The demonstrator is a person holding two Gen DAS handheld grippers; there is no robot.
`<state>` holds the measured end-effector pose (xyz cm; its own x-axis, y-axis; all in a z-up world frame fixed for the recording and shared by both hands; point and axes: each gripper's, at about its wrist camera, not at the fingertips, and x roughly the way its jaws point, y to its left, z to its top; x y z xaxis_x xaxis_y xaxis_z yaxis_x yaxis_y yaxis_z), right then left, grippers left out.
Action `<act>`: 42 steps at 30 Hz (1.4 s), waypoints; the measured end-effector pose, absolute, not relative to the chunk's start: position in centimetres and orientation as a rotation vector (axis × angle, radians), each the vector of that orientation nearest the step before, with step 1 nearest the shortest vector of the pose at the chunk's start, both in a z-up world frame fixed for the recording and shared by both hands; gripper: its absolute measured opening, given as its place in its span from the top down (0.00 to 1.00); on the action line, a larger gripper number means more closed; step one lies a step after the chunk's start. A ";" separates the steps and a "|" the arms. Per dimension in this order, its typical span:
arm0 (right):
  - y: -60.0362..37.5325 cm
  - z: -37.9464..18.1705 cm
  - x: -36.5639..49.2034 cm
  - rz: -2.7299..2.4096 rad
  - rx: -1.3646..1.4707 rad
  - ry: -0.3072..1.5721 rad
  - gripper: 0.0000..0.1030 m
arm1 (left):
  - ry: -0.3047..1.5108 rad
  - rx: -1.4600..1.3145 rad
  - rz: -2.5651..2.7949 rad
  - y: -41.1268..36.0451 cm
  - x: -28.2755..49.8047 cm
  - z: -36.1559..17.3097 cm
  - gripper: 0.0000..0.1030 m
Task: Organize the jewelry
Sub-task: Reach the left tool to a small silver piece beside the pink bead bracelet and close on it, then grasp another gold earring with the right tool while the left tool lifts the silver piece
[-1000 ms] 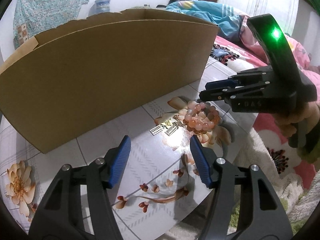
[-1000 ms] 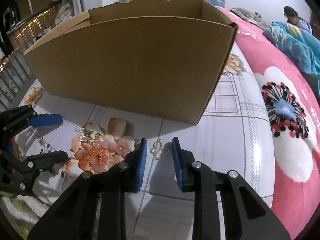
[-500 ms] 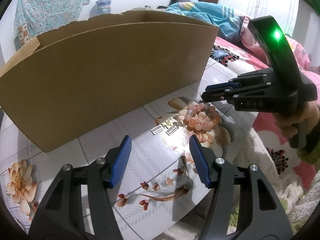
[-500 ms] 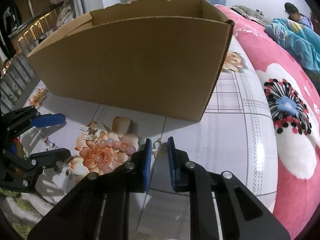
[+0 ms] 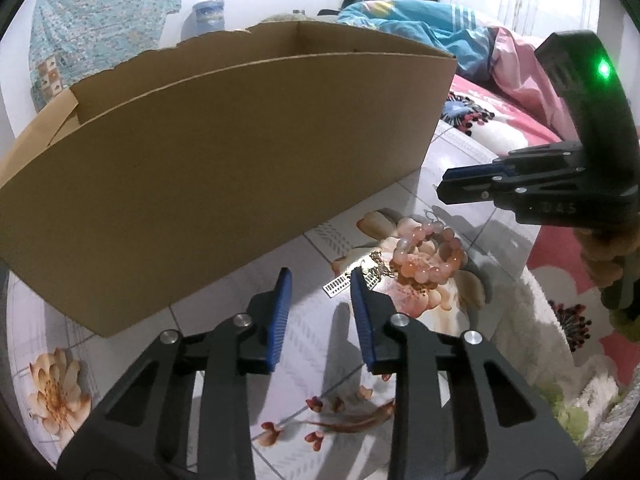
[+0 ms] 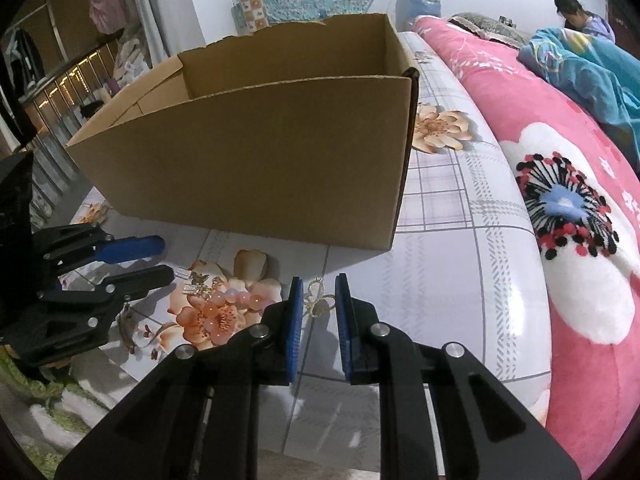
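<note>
Since a second ago the left tongs (image 5: 320,300) have narrowed toward the silver earrings (image 5: 340,285) beside the pink bead bracelet (image 5: 428,256) on the bench (image 6: 440,280), empty, while the right tongs (image 6: 319,304), part-open, bracket the gold butterfly charm (image 6: 318,300) before the cardboard box (image 6: 256,152), ungripped.

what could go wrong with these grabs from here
The right gripper has its jaws open around a thin gold butterfly charm lying flat on the table; the pads may close over it and slip. The left gripper approaches small silver earrings tangled beside the pink bead bracelet, so it might drag both.
</note>
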<state>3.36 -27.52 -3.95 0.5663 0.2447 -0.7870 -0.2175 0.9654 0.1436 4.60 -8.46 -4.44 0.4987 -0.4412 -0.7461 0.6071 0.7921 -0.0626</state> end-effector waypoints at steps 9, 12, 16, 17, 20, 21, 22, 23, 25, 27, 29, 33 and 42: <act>-28.0 -4.0 3.6 0.291 0.065 0.915 0.84 | 0.870 0.324 -0.666 -9.8 5.0 -5.0 0.78; -28.2 -4.0 3.7 0.293 0.073 0.911 0.84 | 0.883 0.346 -0.685 -10.0 5.1 -4.9 0.78; -28.3 -4.1 3.8 0.297 0.082 0.907 0.84 | 0.904 0.379 -0.707 -10.4 5.3 -4.8 0.88; -28.3 -4.1 3.8 0.298 0.084 0.906 0.84 | 0.907 0.386 -0.710 -10.7 5.3 -4.8 0.91; -28.5 -4.1 3.8 0.301 0.090 0.902 0.84 | 0.915 0.407 -0.726 -10.9 5.3 -4.8 0.96; -28.5 -4.1 3.9 0.302 0.091 0.901 0.84 | 0.915 0.410 -0.727 -10.9 5.2 -4.7 0.96; -28.6 -4.1 3.9 0.302 0.093 0.900 0.84 | 0.914 0.411 -0.727 -10.9 5.2 -4.8 0.96; -28.6 -4.1 3.9 0.302 0.094 0.899 0.84 | 0.912 0.411 -0.726 -10.9 5.2 -4.7 0.96; -28.6 -4.0 3.8 0.302 0.096 0.895 0.84 | 0.908 0.408 -0.720 -10.8 5.1 -4.7 0.96; -28.7 -3.9 3.8 0.302 0.098 0.892 0.84 | 0.906 0.403 -0.714 -10.7 5.0 -4.7 0.96; -28.8 -3.8 3.7 0.302 0.099 0.890 0.84 | 0.904 0.393 -0.709 -10.3 4.9 -4.5 0.96; -28.9 -3.2 3.2 0.303 0.095 0.871 0.84 | 0.882 0.371 -0.695 -9.3 4.4 -3.4 0.96; -28.7 1.4 1.1 0.323 0.078 0.762 0.84 | 0.725 0.280 -0.695 -7.1 2.4 3.2 0.96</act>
<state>1.12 -28.71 1.36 0.6769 0.3155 -0.6650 -0.2593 0.9478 0.1857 2.43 -7.12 3.16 0.5398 -0.4829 -0.6895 0.6685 0.7437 0.0024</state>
